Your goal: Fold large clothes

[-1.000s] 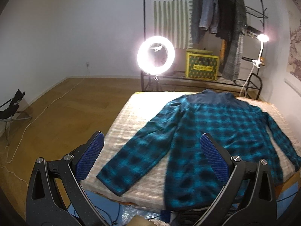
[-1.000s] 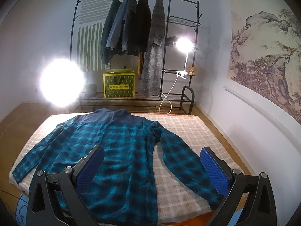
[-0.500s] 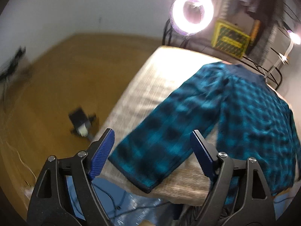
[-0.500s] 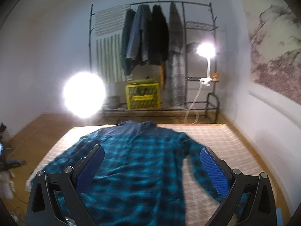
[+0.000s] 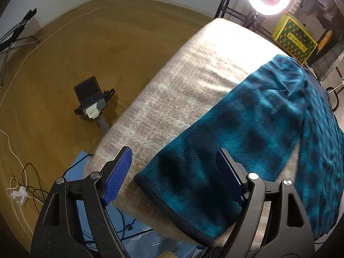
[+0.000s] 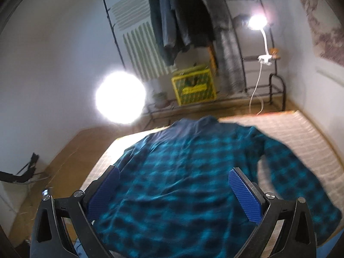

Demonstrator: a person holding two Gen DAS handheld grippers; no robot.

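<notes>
**Plaid shirt flat on bed, both grippers spread above it**

Teal plaid shirt (image 6: 193, 172) spread flat on the beige checked bed (image 5: 172, 90), collar toward the far end near the clothes rack (image 6: 193, 21). Left hand-held gripper (image 5: 174, 172) angled down over the near sleeve cuff (image 5: 182, 185) — jaws narrowed slightly a moment ago, wide apart, cuff between them but untouched. Right hand-held gripper (image 6: 174, 191) poised over the shirt's body, jaws apart — holding nothing.

left gripper (image 5: 174, 172) jaws wide over teal plaid shirt (image 5: 247, 129) cuff.
</notes>
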